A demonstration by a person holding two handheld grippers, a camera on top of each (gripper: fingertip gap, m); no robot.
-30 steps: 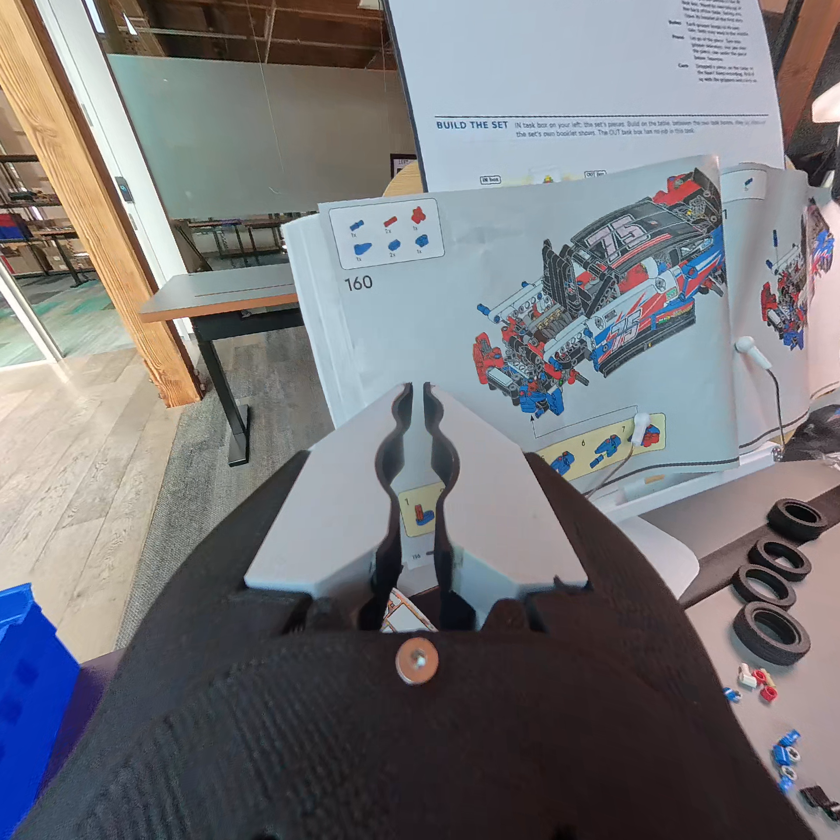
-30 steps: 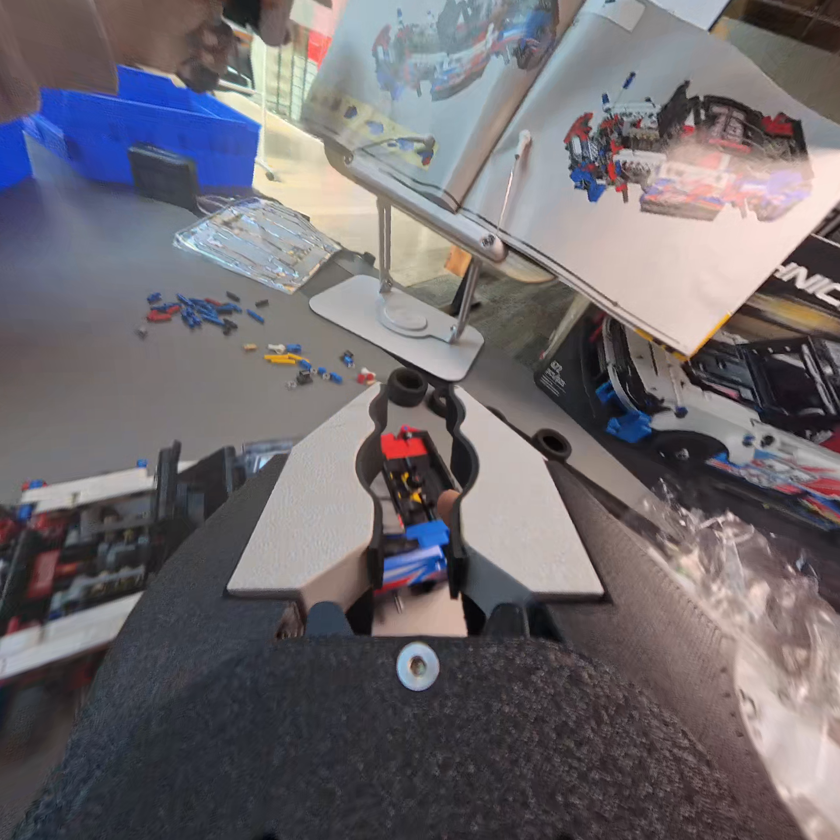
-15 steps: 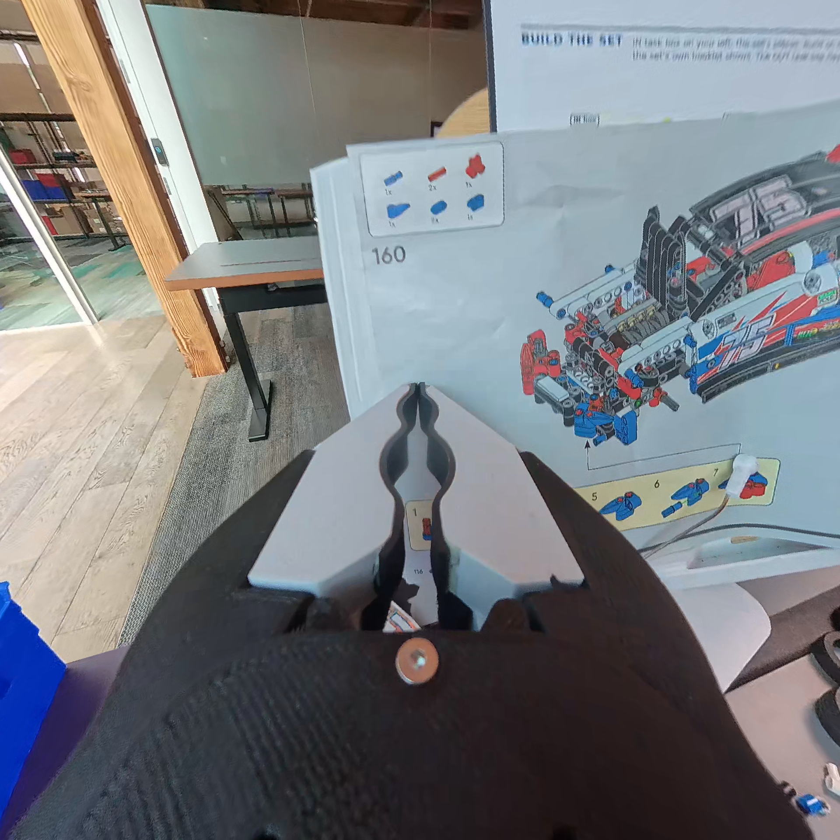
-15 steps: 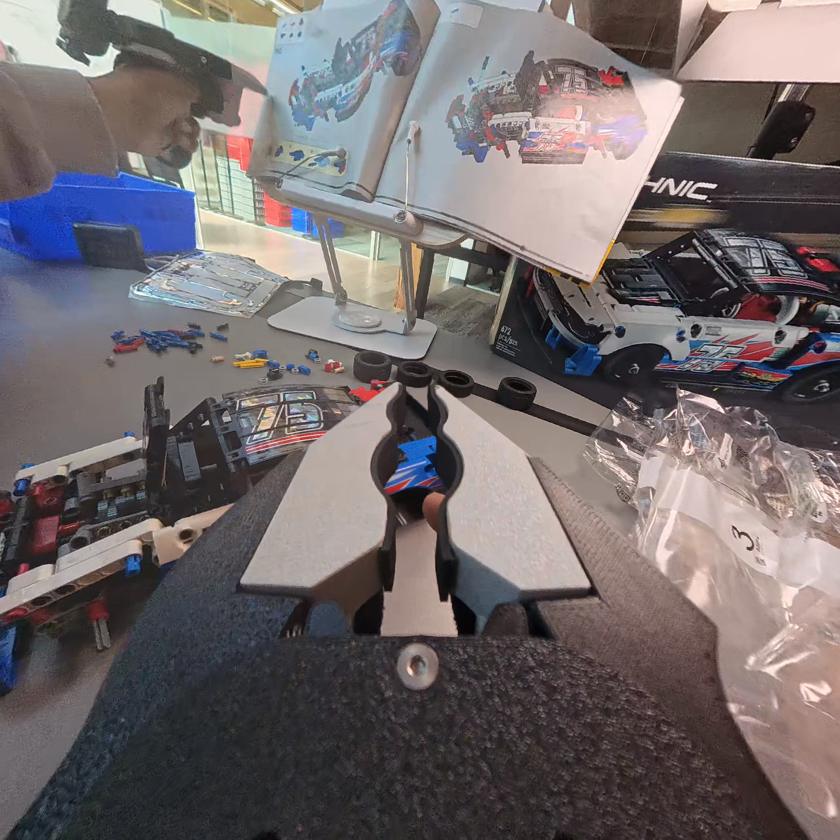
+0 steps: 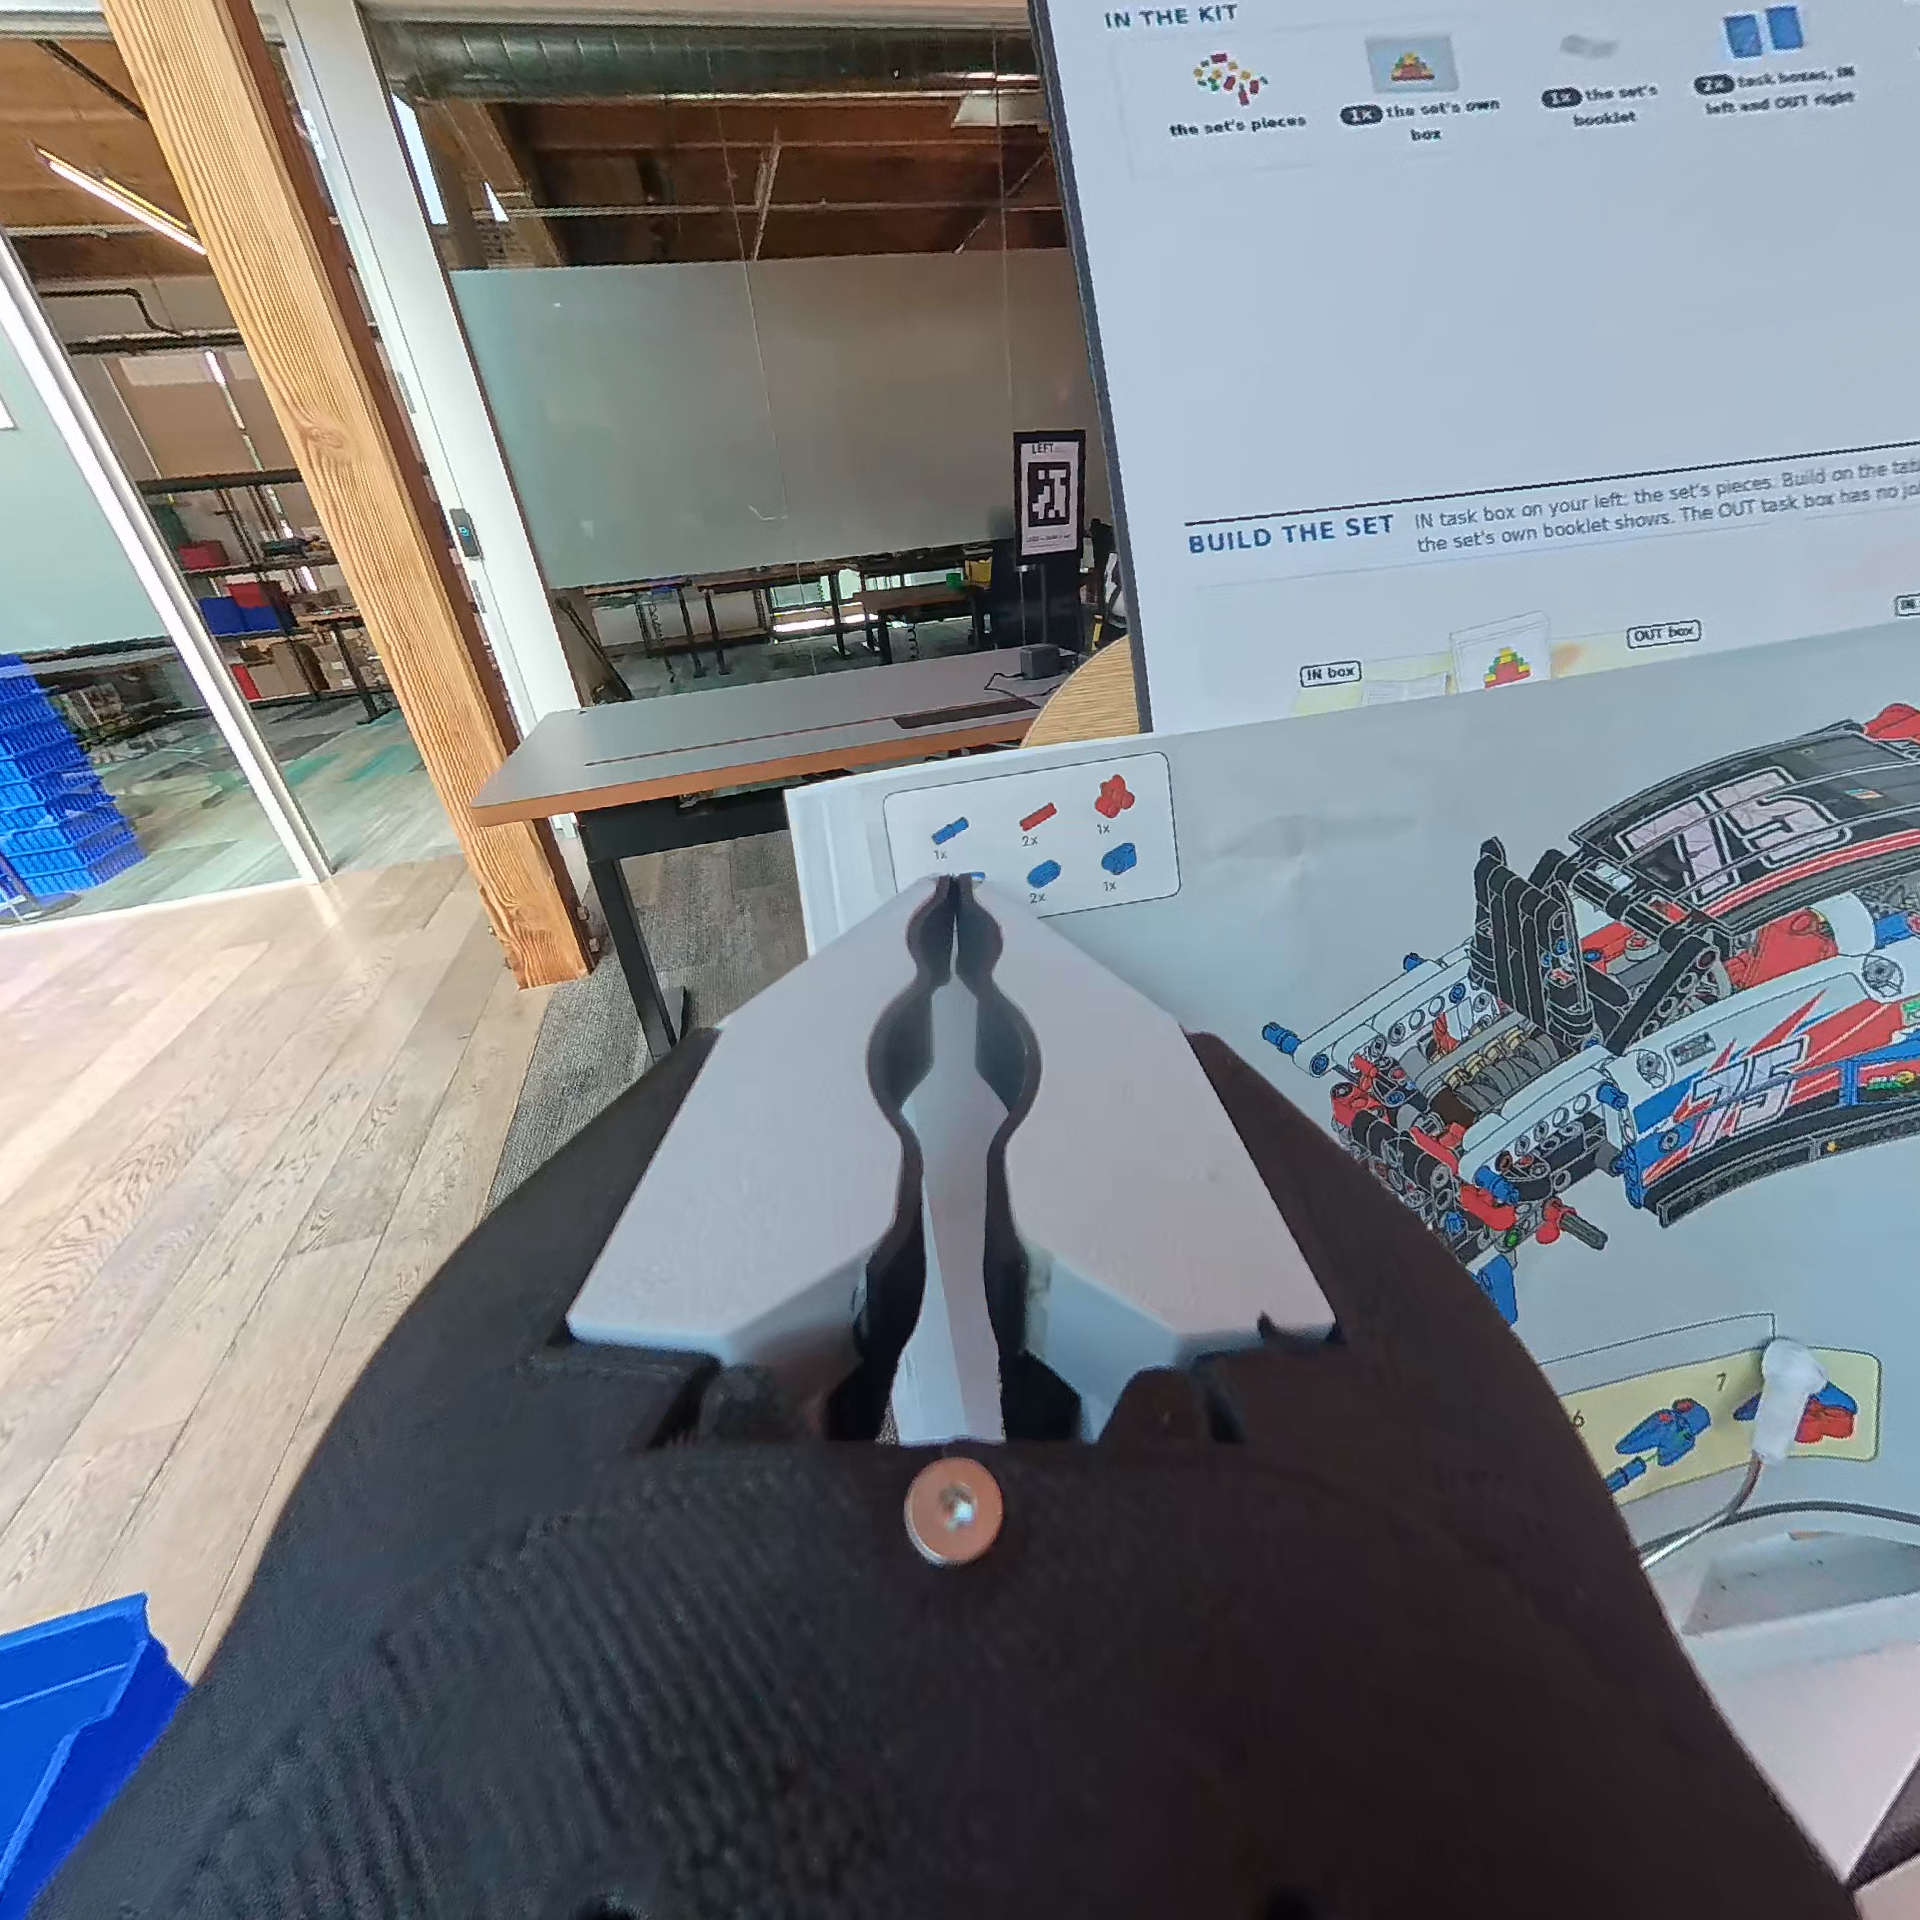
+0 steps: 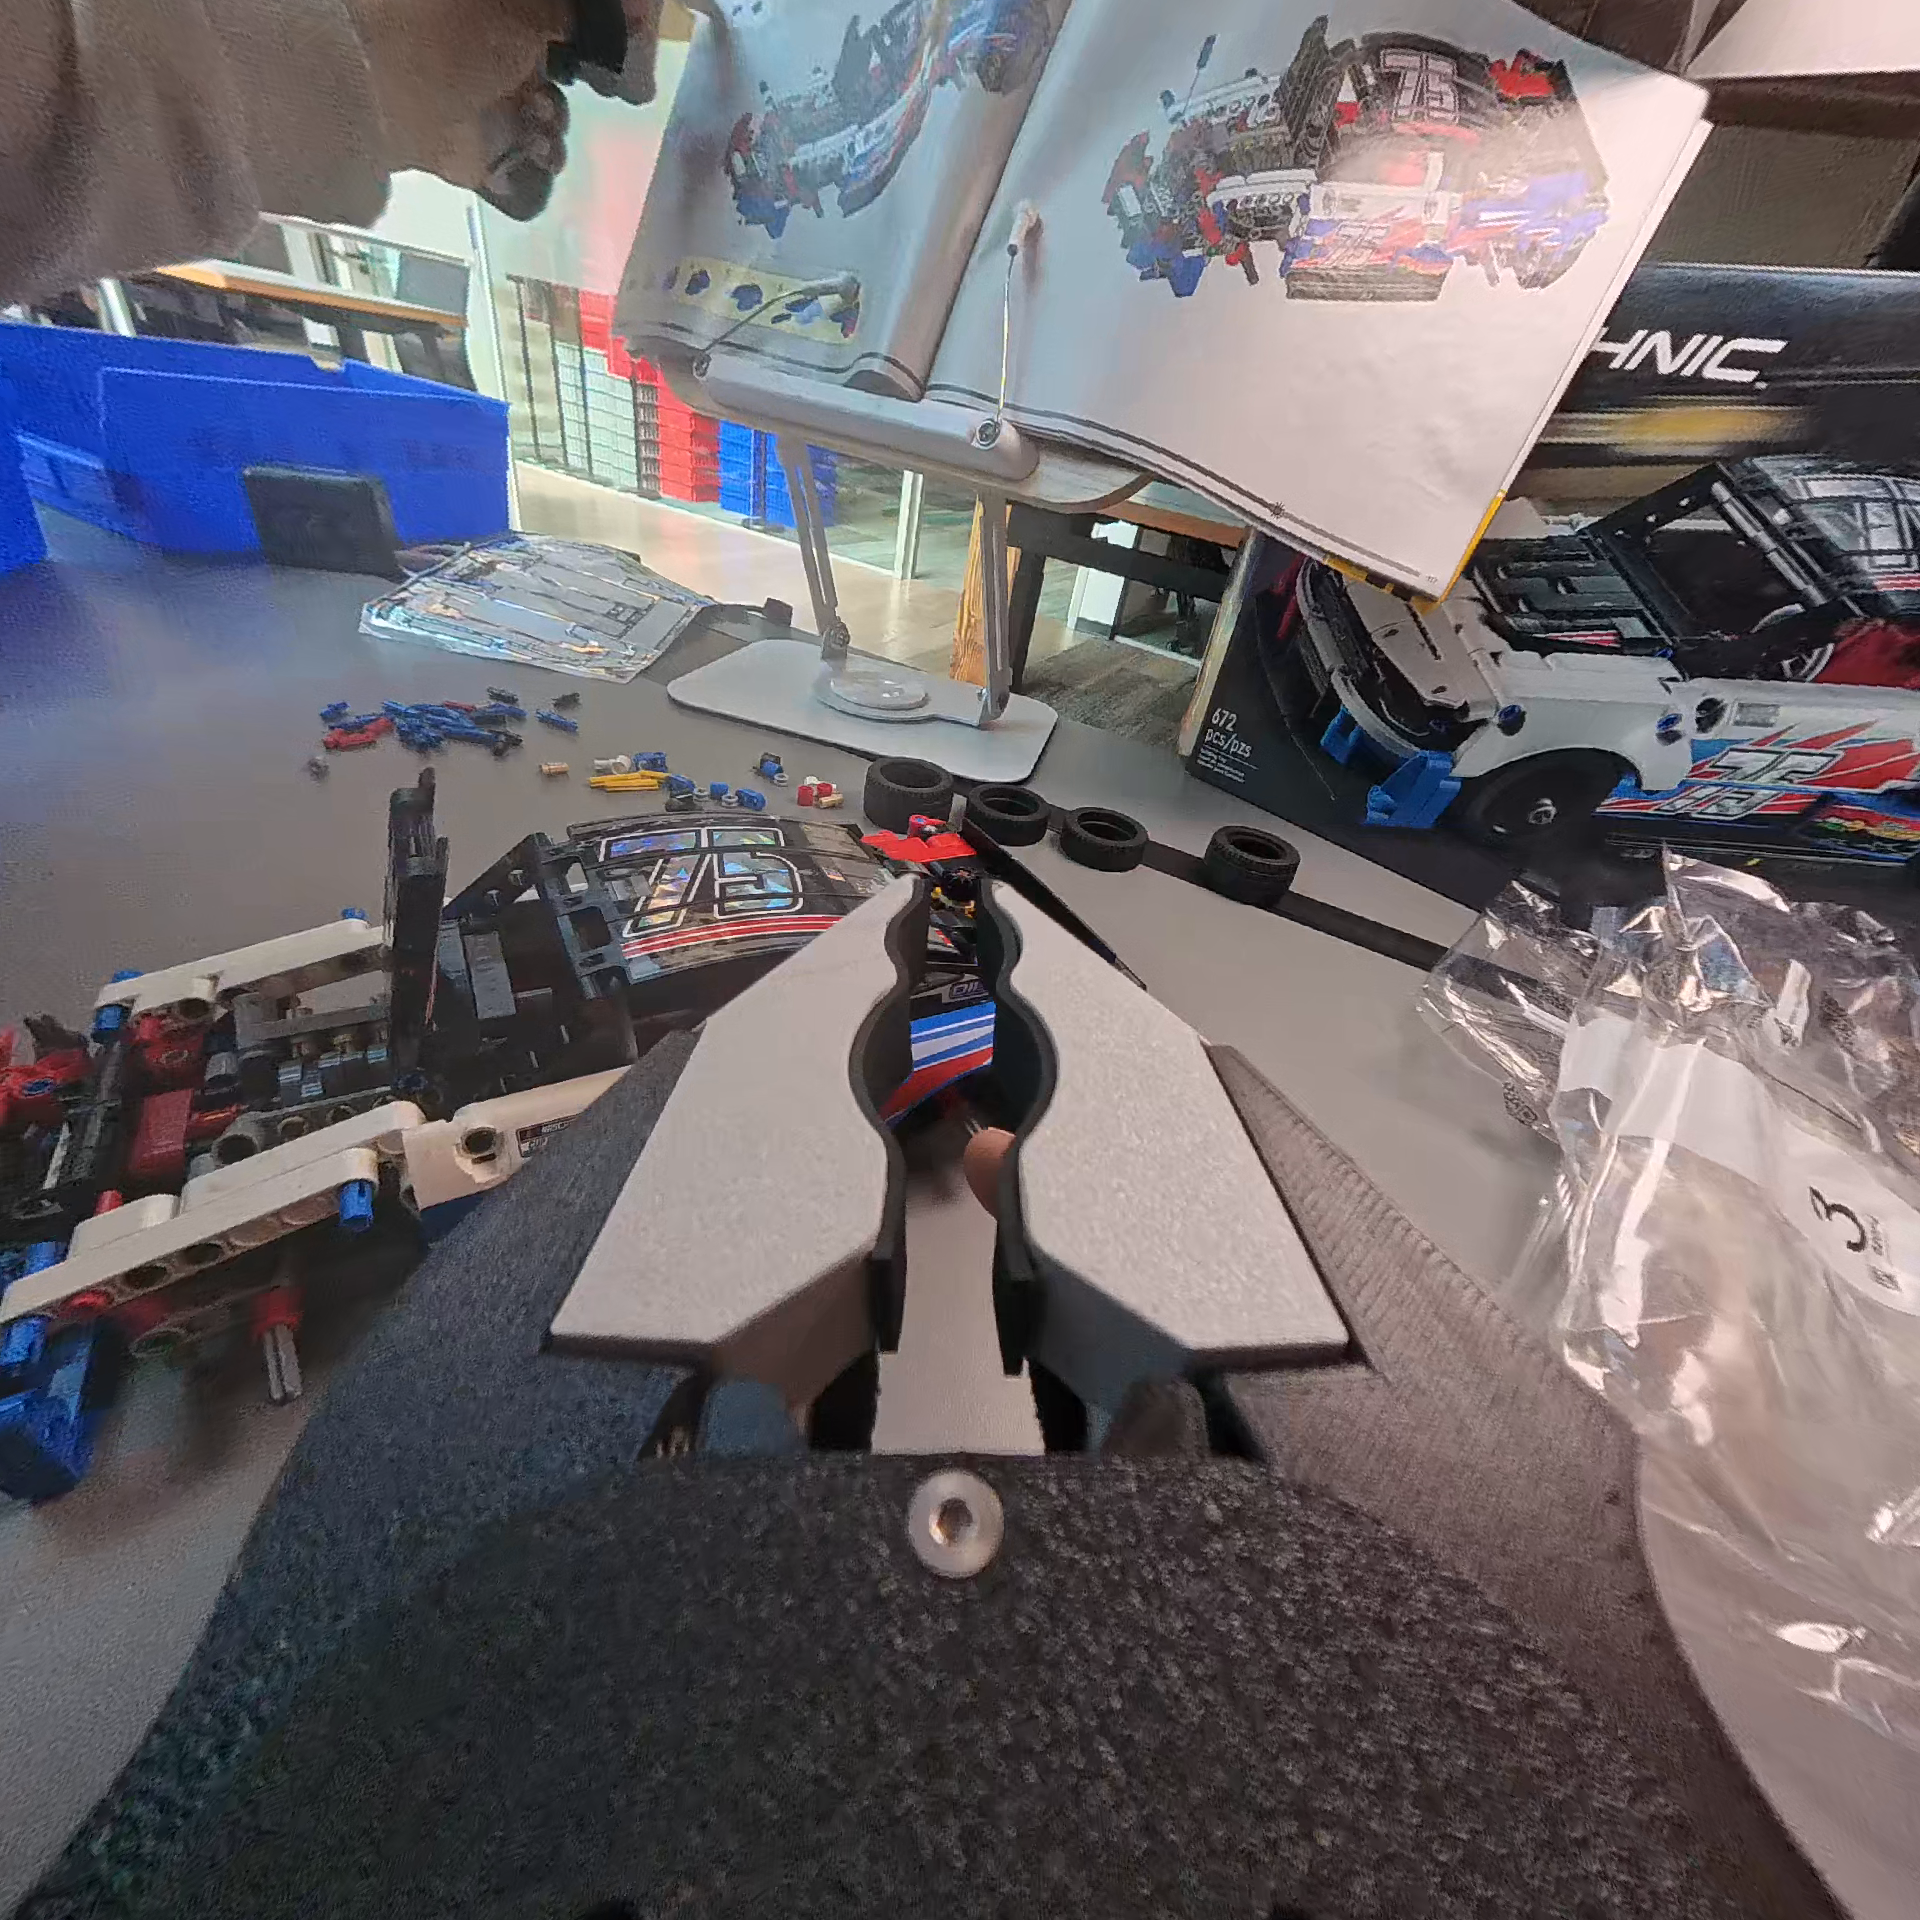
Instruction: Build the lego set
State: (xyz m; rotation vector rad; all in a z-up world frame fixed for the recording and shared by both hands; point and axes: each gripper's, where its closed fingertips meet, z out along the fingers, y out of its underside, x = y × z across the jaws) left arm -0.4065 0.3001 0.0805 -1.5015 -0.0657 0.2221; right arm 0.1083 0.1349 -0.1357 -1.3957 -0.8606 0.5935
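The part-built car model (image 6: 717,883), with a black roof and white side beams, lies on the grey table (image 6: 156,727). My right gripper (image 6: 954,894) is low over its right side. The jaws are almost together, with the model's red, white and blue side panel (image 6: 951,1039) between them. My left gripper (image 5: 954,888) is shut and empty. It is held up in the air in front of the open instruction booklet (image 5: 1455,1039), with its tips at the page's parts box. The booklet also shows in the right wrist view (image 6: 1299,312), on a metal stand (image 6: 862,717).
Several black tyres (image 6: 1107,836) and small loose pieces (image 6: 436,722) lie behind the model. The set's box (image 6: 1662,727) and clear bags (image 6: 1714,1091) are at the right. A sticker sheet (image 6: 530,613) and a blue bin (image 6: 260,436) are at the back left. A white instruction board (image 5: 1507,312) stands behind the booklet. The grippers' ends are close to 60 cm from one another.
My left gripper rose up the booklet page and its jaws closed fully. My right gripper's jaws narrowed on the model and its view tilted up from the table.
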